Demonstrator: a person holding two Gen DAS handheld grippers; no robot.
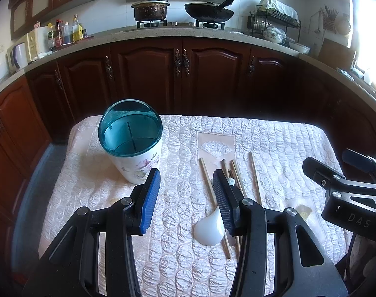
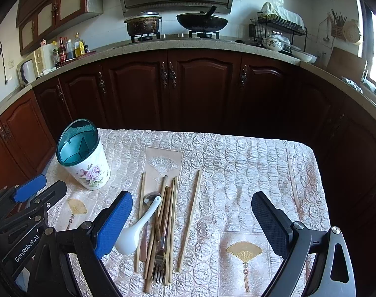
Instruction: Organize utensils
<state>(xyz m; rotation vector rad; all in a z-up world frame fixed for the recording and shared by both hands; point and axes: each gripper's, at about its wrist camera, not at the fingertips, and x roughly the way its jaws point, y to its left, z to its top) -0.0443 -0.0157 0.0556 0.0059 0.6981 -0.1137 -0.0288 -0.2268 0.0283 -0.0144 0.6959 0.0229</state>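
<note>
Dark wooden kitchen cabinets (image 2: 202, 86) run behind a table (image 2: 249, 163) covered in a quilted pale cloth. On it stands a floral utensil holder (image 2: 85, 159) with a teal rim, upright and empty, at about ten o'clock from the utensil pile. That pile lies at the middle of the cloth: wooden chopsticks (image 2: 189, 219), a white ceramic spoon (image 2: 136, 231), a metal spoon (image 2: 148, 199) and a fork (image 2: 159, 259), overlapping one another, with one chopstick just apart at three o'clock.

From the right wrist view, the right tool (image 2: 191, 225) hangs wide open and holds nothing; the pile sits between its fingers, closer to the left one. The left tool (image 1: 186, 199) is open too, gripping nothing, with the holder (image 1: 132, 146) at eleven o'clock beyond its left finger and the white spoon (image 1: 209, 229) partly hidden beside its right finger.
</note>
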